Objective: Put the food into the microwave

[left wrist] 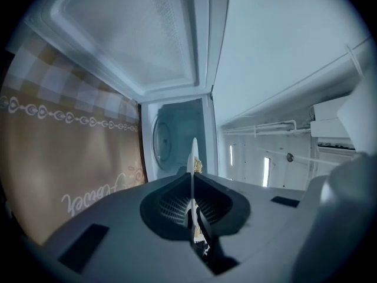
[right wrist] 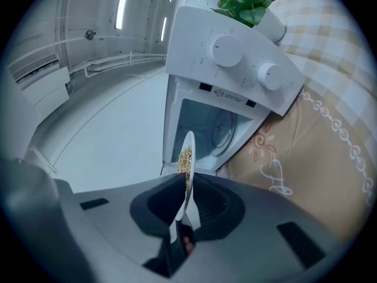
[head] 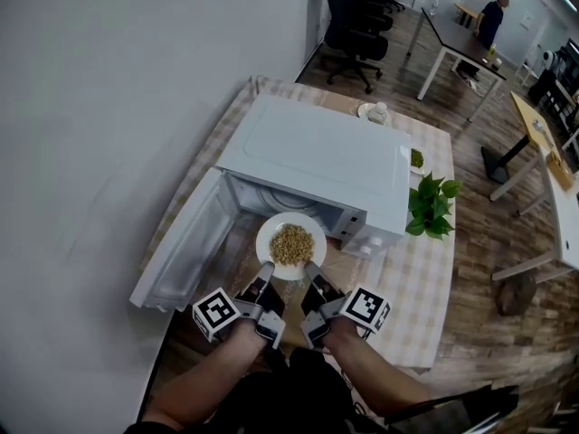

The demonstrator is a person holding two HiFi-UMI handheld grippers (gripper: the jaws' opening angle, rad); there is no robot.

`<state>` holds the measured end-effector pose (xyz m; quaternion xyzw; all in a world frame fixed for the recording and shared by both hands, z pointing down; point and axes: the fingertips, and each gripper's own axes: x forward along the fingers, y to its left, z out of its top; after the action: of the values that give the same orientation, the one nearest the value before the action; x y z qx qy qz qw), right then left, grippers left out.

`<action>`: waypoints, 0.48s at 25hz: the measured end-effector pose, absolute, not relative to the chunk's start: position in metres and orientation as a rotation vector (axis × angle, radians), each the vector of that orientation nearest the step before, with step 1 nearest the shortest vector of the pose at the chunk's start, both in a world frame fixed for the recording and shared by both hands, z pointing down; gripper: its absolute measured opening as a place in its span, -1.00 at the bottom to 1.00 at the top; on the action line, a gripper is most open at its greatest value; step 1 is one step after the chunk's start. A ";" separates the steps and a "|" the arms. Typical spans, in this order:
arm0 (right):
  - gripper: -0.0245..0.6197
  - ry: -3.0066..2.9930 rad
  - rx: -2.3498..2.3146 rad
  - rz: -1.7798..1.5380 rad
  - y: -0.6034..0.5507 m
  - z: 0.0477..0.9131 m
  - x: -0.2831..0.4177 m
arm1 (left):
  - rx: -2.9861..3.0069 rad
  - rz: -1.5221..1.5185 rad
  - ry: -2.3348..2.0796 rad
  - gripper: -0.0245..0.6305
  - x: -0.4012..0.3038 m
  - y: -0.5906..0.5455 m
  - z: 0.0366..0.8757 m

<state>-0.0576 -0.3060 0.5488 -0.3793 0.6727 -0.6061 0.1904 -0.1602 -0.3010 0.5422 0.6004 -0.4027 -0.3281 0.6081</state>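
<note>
Head view shows your left gripper (head: 265,271) and right gripper (head: 310,269) side by side just below the frame's centre, each pinching the near rim of a white plate (head: 264,240). A heap of tan, grain-like food (head: 291,243) sits in the plate's middle. You hold the plate level at the mouth of the white microwave (head: 317,152), its far edge overlapping the lower lip of the opening. The microwave door (head: 181,242) stands wide open, swung out toward the lower left of the frame.

Left gripper view shows the plate edge-on as a thin white line at centre, with your jaws closed narrow on its rim, one on each face. Beyond it lies the cavity (left wrist: 177,135), and the door's inner face fills the upper left.

Right gripper view shows the same grip: jaws clamped on the plate's rim, the food visible on the plate's left face, and the open cavity right behind it. The control knobs (right wrist: 224,50) sit above centre, toward the right.

The microwave stands on a table with a checked cloth (head: 425,269). A green potted plant (head: 431,206) stands just beside it, right of centre. A small white dish (head: 373,111) lies on the table behind the microwave. At upper right, well apart, a person (head: 493,16) stands by a desk, and black office chairs (head: 357,12) sit at top centre.
</note>
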 end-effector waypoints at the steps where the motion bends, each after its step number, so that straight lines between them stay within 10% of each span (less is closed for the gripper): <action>1: -0.82 1.885 -1.078 -1.714 -0.309 0.554 -0.055 | 1.379 -0.755 -0.933 -0.86 -0.159 -0.305 0.547; 12: -0.61 1.876 -1.105 -1.751 -0.337 0.588 -0.042 | 1.345 -0.729 -0.986 -0.86 -0.153 -0.342 0.583</action>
<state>-0.0424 -0.3372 0.5878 -0.3894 0.6614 -0.6172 0.1730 -0.1525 -0.3417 0.5831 0.5834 -0.4276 -0.3164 0.6137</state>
